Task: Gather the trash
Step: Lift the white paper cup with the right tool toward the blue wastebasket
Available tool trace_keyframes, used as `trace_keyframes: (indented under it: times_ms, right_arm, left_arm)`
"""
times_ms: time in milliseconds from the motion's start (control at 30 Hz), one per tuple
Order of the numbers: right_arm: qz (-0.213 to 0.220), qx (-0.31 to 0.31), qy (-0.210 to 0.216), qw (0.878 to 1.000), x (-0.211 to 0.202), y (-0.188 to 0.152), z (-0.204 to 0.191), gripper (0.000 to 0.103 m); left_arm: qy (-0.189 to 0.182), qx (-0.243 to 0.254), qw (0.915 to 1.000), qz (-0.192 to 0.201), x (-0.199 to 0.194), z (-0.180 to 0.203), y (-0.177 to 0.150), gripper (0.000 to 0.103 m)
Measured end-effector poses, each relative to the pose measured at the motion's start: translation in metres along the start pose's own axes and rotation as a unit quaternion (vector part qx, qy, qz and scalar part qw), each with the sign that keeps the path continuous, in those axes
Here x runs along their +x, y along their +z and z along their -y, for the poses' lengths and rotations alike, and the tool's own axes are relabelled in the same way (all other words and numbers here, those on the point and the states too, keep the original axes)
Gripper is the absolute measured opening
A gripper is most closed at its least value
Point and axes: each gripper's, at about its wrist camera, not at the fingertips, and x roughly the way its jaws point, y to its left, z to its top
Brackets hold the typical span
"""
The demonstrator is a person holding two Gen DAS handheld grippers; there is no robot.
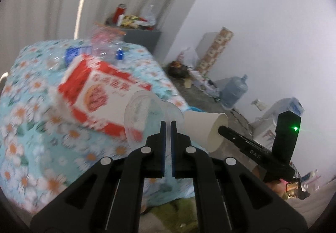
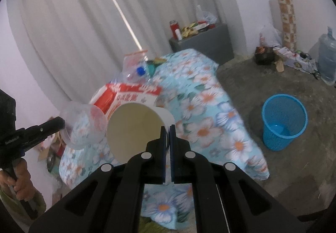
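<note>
Left wrist view: the left gripper (image 1: pixel 168 122) is pinching the rim of a clear plastic cup (image 1: pixel 147 115) above the floral-clothed tabletop (image 1: pixel 31 148), beside the red-and-white carton (image 1: pixel 98 94). So thin a hold is risking a slip.

Right wrist view: the right gripper (image 2: pixel 168 126) is clamping the wall of a white paper cup (image 2: pixel 136 125). The blue mesh bin (image 2: pixel 283 121) is standing on the floor well right of the tabletop, so a crushed rim or an early release is likely to drop a cup short.

Long white curtains (image 2: pixel 73 29) hang behind the worktop (image 2: pixel 201 94), which has a blue cloth with white flowers on it. The wall (image 1: pixel 262 22) is plain white and the floor (image 2: pixel 294 170) is grey and rough. A grey cabinet (image 2: pixel 210 43) stands in the corner. The light is soft and dim
</note>
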Motion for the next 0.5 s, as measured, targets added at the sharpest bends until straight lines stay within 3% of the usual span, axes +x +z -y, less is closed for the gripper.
trace_keyframes:
  times_ms: [267,500]
  right_arm:
    - [0.048,0.058,-0.043,0.996,-0.02,0.03,0.055,0.003]
    - [0.082,0.131,-0.088,0.984,-0.03,0.048,0.119,0.003]
  left_arm:
    - [-0.048,0.067,0.9963,-0.025,0.061,0.053,0.04,0.002]
    - [-0.09,0.106,0.9882,-0.065,0.138,0.097,0.072,0.002]
